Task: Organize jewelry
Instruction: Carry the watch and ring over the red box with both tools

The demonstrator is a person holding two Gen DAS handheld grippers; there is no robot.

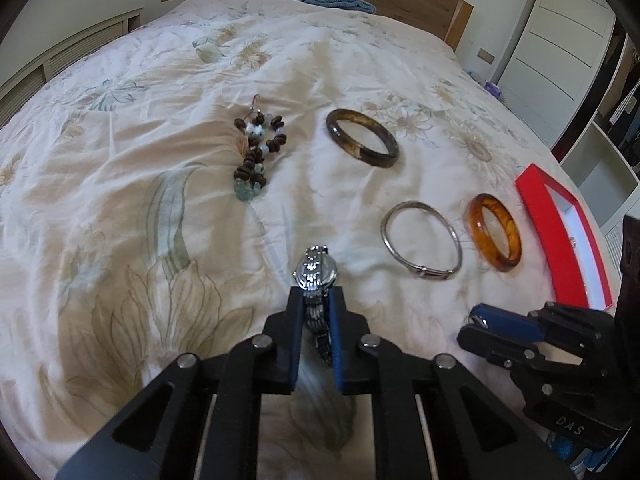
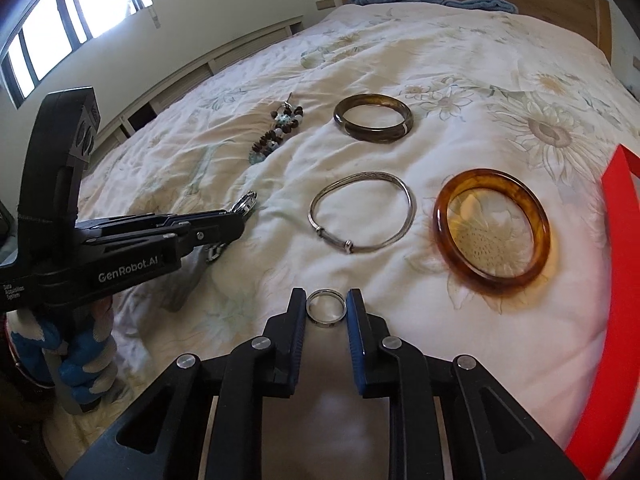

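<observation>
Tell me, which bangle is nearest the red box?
The amber bangle, see-through orange, lies right beside the red box. The silver bangle and dark brown bangle lie farther away.

Daylight lit both views brightly and evenly. In the right wrist view it came from the window (image 2: 68,20) at the upper left of the frame, whose panes were blown out to white. The quilt (image 2: 460,60) looked pale and washed in the upper centre. Soft shadows lay under the amber bangle (image 2: 492,236) and beneath the left gripper (image 2: 242,210) at centre left. Fisheye distortion bent the bed edges and walls, and dark vignetting filled the corners. At the lower centre of the left wrist view, the quilt between the fingers was blurred.
</observation>
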